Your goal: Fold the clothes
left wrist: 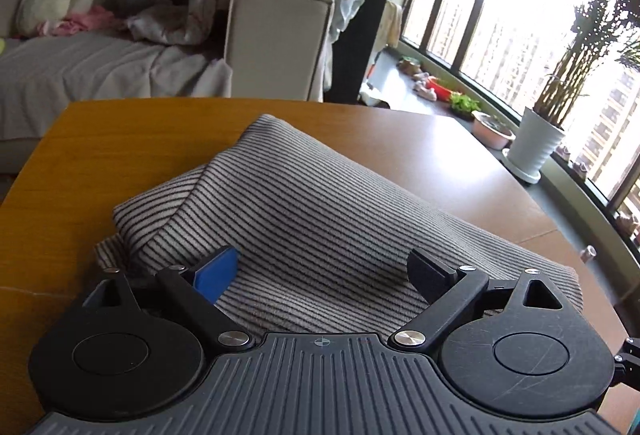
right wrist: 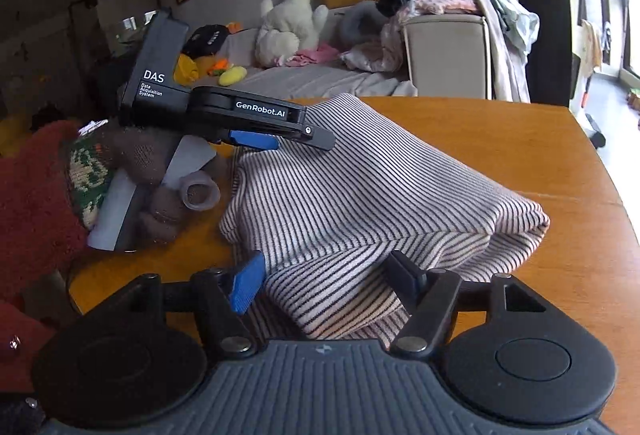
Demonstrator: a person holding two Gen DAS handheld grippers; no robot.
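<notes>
The striped garment (right wrist: 360,187) lies folded at mid-frame on the wooden tabletop (right wrist: 500,139). Both tongs, left (left wrist: 324,271) and right (right wrist: 328,279), are spread wide, nothing gripped. The near edges should be pinched evenly before the fold is carried over.

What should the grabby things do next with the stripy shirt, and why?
Probably close the right gripper on the fold of the striped garment lying between its open jaws. The left gripper hovers open over the other side, gripping nothing, and the cloth still lies bunched on the wooden table, so it needs a grip before folding further.
</notes>
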